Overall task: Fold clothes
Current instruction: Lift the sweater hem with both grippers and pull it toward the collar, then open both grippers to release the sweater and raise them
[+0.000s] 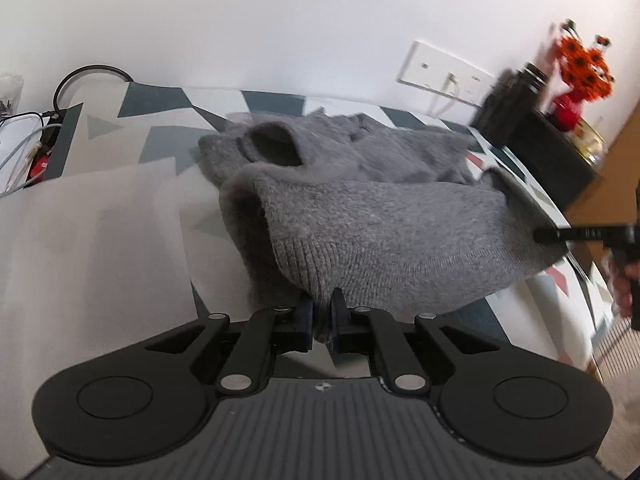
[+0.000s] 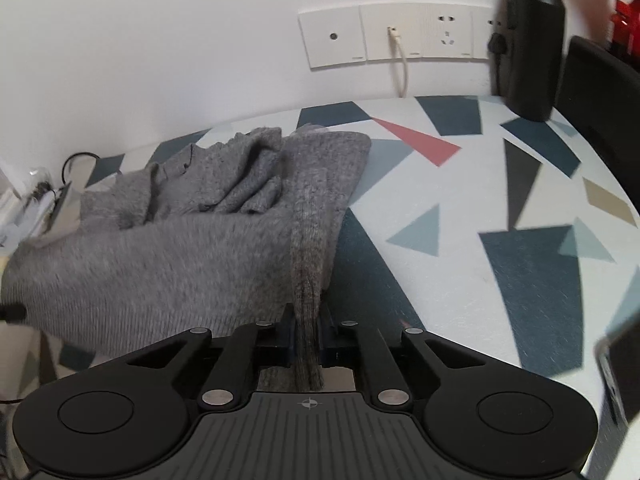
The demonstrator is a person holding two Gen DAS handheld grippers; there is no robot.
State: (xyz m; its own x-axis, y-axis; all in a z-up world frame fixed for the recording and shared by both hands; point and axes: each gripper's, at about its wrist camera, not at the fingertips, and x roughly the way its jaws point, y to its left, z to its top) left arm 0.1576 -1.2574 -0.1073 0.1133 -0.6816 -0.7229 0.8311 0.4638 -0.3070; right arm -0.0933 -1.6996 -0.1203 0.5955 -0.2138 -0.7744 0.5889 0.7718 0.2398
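A grey knitted sweater [image 1: 384, 216] lies bunched on a table with a geometric-patterned cloth [image 1: 160, 136]. My left gripper [image 1: 321, 312] is shut on the ribbed hem at the sweater's near left corner, which is lifted off the table. In the right wrist view the same sweater [image 2: 180, 252] stretches to the left, and my right gripper [image 2: 307, 328] is shut on a bunched strip of its hem. The right gripper's finger [image 1: 560, 234] shows at the sweater's far right edge in the left wrist view. The neck opening [image 1: 276, 144] faces up.
A black bottle [image 2: 528, 40] stands at the back right by wall sockets [image 2: 400, 36] with a white cable. Cables [image 1: 36, 140] lie at the far left edge. A black box [image 1: 548, 152] with a red and orange ornament [image 1: 580, 68] sits beyond the table. Patterned tablecloth [image 2: 480, 200] lies bare at the right.
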